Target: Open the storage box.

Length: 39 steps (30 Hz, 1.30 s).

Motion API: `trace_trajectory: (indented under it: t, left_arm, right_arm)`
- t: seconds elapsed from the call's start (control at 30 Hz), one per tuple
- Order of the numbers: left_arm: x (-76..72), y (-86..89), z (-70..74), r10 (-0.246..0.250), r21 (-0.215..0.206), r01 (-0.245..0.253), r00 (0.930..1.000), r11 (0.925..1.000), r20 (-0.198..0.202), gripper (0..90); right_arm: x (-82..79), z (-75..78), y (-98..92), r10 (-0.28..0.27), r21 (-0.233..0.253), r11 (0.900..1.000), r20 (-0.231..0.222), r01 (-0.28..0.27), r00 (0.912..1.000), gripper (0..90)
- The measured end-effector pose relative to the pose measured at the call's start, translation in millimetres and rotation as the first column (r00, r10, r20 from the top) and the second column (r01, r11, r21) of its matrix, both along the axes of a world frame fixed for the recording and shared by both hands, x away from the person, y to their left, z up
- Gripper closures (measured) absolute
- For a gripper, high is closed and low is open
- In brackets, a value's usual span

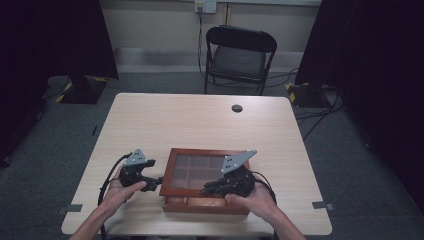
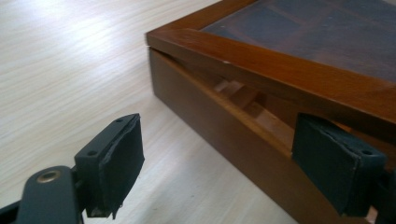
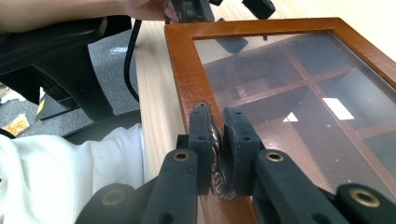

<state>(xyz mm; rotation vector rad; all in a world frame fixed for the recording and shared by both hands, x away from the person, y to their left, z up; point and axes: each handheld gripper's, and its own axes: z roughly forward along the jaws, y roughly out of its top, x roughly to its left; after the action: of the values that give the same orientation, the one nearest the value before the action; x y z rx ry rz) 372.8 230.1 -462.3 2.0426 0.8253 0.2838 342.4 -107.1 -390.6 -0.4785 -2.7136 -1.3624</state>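
1. The wooden box (image 1: 205, 192) sits near the surface's (image 1: 165, 120) front edge.
2. The right gripper (image 3: 218, 140) pinches the metal latch (image 3: 215, 154) on the glass lid (image 3: 299, 93), lifting it slightly.
3. The left gripper (image 2: 215, 163) waits with jaws apart at the box's side.
4. Next, I judge: raise the lid steadily while bracing the box.

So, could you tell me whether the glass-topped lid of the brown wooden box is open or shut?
Slightly open: the glass-topped lid stands off the brown wooden box, leaving a gap.

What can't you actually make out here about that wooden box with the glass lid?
- Contents of the box: in the right gripper view, glare on the glass lid veils the compartments.
- Metal clasp: the right gripper is clamped over it, hiding its shape.
- Gap under the lid: in the left gripper view, the left gripper has one pad covering part of it.
- Dark round thing on the table: too small in the high view.
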Motion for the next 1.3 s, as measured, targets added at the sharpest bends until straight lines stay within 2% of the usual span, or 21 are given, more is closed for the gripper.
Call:
trace_trajectory:
  t: [0.03,0.13,0.43,0.47,0.53,0.57,0.6,0.7,0.73,0.77,0.8,0.83,0.93,0.97,1.0,1.03,1.07,1.1,1.17,1.23,1.3]
  left_arm:
    - [0.1,-0.7,0.4,-0.008,0.012,0.008,0.9999,0.9999,0.009,16.2]
    - [-0.7,-2.5,0.6,-0.010,0.014,0.010,0.9997,0.9999,0.021,18.5]
    - [0.9,-6.0,-0.6,-0.024,0.014,0.024,0.9995,0.9996,0.019,21.0]
    - [1.1,-5.8,0.0,-0.024,0.010,0.024,0.9995,0.9997,0.020,21.3]
    - [0.6,-5.6,1.1,-0.020,0.017,0.020,0.9996,0.9997,0.020,21.4]
    - [0.5,-5.6,1.5,-0.018,0.012,0.018,0.9995,0.9998,0.025,22.1]
    - [0.7,-5.3,1.9,-0.021,0.009,0.021,0.9994,0.9997,0.029,22.1]
    - [0.4,-4.5,3.4,-0.017,-0.001,0.018,0.9994,0.9998,0.030,22.4]
    - [0.0,-4.6,3.7,-0.012,-0.008,0.012,0.9995,0.9999,0.029,22.5]
    - [0.0,-4.2,4.3,-0.012,-0.009,0.013,0.9994,0.9999,0.031,22.5]
    - [0.3,-3.8,4.7,-0.013,-0.012,0.014,0.9993,0.9998,0.035,22.5]
    - [-0.2,-3.6,5.7,-0.006,-0.024,0.007,0.9996,0.9997,0.027,22.5]
    - [0.3,-2.4,9.5,0.006,-0.047,-0.005,0.9996,0.9989,0.026,22.7]
    - [1.1,-1.1,12.9,0.009,-0.068,-0.007,0.9997,0.9977,0.023,23.4]
    - [1.1,-1.1,12.9,0.009,-0.068,-0.007,0.9997,0.9977,0.023,23.8]
    - [1.6,-0.3,14.3,0.008,-0.070,-0.006,0.9997,0.9975,0.023,24.1]
    - [2.6,0.3,17.0,0.015,-0.093,-0.013,0.9997,0.9956,0.019,24.3]
    - [2.6,0.3,17.0,0.015,-0.093,-0.013,0.9997,0.9956,0.019,23.5]
    - [3.2,-0.8,19.0,-0.007,-0.113,0.008,0.9999,0.9936,0.011,21.0]
    - [1.9,-4.6,21.9,-0.015,-0.113,0.016,0.9998,0.9935,0.014,21.2]
    - [0.4,-8.6,25.5,-0.030,-0.105,0.034,0.9988,0.9938,0.039,21.2]
  right_arm:
    - [-0.1,0.0,0.1,0.000,0.000,1.000,0.000,0.000,1.0000,82.5]
    - [-0.2,-0.2,-0.3,-0.001,0.002,1.000,0.001,0.001,1.0000,82.5]
    - [0.9,-2.1,-1.5,0.003,0.003,1.000,-0.011,-0.003,0.9999,81.5]
    - [0.8,-2.4,-1.7,0.007,0.008,1.000,-0.016,-0.007,0.9998,76.3]
    - [0.7,-2.1,-1.8,0.014,0.011,1.000,-0.023,-0.014,0.9996,73.0]
    - [0.1,-0.9,-2.9,0.019,0.021,1.000,-0.029,-0.018,0.9994,67.4]
    - [0.1,-0.9,-2.9,0.019,0.021,1.000,-0.029,-0.018,0.9994,67.4]
    - [-0.5,1.2,-7.0,-0.001,0.029,1.000,-0.026,0.002,0.9997,59.0]
    - [-0.6,1.9,-9.3,-0.017,0.029,0.999,-0.021,0.017,0.9996,56.6]
    - [-0.6,4.1,-14.8,-0.051,0.033,0.998,-0.012,0.051,0.9986,50.6]
    - [-0.6,4.1,-14.8,-0.051,0.033,0.998,-0.012,0.051,0.9986,50.6]
    - [0.1,8.4,-22.3,-0.082,0.061,0.995,-0.015,0.083,0.9965,46.9]
    - [0.3,11.2,-27.8,-0.098,0.065,0.993,-0.015,0.099,0.9951,42.8]
    - [0.0,13.5,-35.5,-0.128,0.076,0.989,-0.001,0.128,0.9917,40.3]
    - [0.0,13.5,-35.5,-0.128,0.076,0.989,-0.001,0.128,0.9917,40.3]
    - [0.2,14.1,-41.5,-0.155,0.086,0.984,0.009,0.154,0.9878,36.5]
    - [0.3,14.1,-45.4,-0.166,0.096,0.982,0.012,0.164,0.9861,35.6]
    - [0.4,14.0,-48.5,-0.175,0.102,0.980,0.012,0.173,0.9845,34.3]
    - [0.6,13.7,-51.0,-0.184,0.109,0.977,0.012,0.182,0.9828,32.6]
    - [2.0,13.4,-56.8,-0.194,0.096,0.977,0.005,0.192,0.9811,30.5]
    - [1.9,13.2,-58.6,-0.196,0.099,0.976,0.008,0.194,0.9806,28.7]
